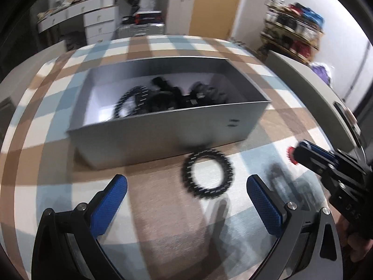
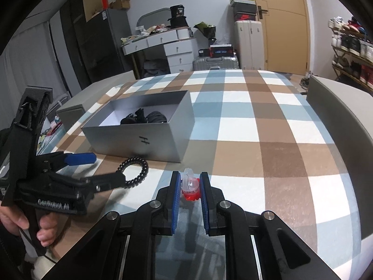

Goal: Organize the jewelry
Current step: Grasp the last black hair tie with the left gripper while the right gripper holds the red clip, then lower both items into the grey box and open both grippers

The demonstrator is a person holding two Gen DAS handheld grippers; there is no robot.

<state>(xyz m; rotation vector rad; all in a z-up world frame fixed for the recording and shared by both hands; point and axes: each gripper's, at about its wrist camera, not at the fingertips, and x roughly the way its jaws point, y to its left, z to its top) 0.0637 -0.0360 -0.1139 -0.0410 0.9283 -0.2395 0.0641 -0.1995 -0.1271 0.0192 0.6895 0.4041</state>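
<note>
A red-and-clear ornament [image 2: 191, 187] is being pinched by the right gripper [image 2: 190, 186] near the bed's [image 2: 256, 126] front edge, while the left gripper [image 1: 186, 200] is being held spread over a black beaded bracelet [image 1: 208, 173].

Even indoor light, moderately bright, falls from overhead. The left wrist view is smeared by motion: the box [image 1: 167, 126], the bracelet [image 1: 208, 173] just before it and the shelves behind it all blur. The right wrist view is sharp. Soft shadows lie before the box. Fisheye bends both frames, with black corners.
</note>
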